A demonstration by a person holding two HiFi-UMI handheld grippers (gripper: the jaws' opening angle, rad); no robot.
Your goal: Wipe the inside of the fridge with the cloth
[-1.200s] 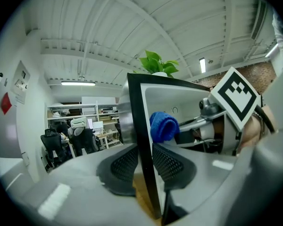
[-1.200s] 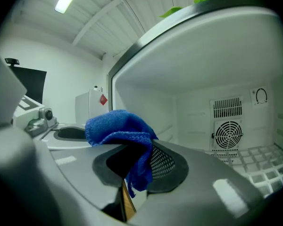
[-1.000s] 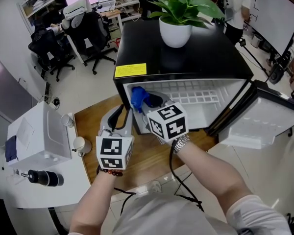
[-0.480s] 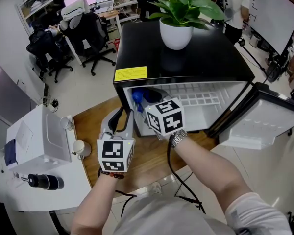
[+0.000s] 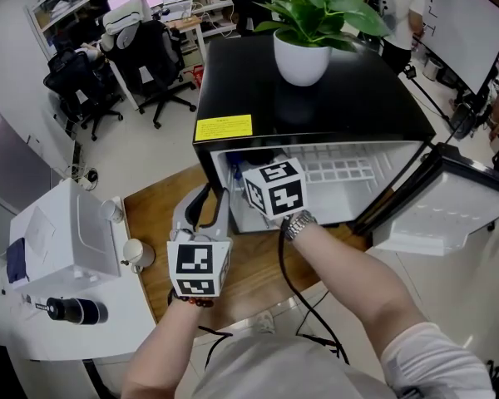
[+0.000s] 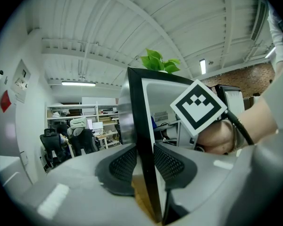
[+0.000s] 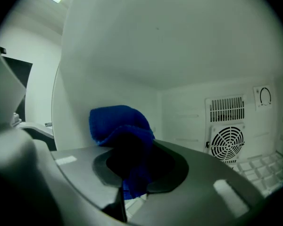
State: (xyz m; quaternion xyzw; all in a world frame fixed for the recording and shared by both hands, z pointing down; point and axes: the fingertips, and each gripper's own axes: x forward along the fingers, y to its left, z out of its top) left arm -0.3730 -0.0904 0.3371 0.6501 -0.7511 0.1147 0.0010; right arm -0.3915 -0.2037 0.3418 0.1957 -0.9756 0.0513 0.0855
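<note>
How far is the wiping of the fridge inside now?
Done: the fridge door is open. In hand: the right gripper, shut on the blue cloth, holds it inside near the left wall. Left: seemingly the back wall and floor; wiped areas cannot be told.

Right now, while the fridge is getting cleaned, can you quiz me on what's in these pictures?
1. True or false: the right tool grips a blue cloth inside the fridge.
2. What stands on top of the fridge? A: a potted plant. B: a kettle. C: a stack of books.
3. Fill in: the fridge's door is ____.

Key: 1 true; 2 A; 3 open.
</note>
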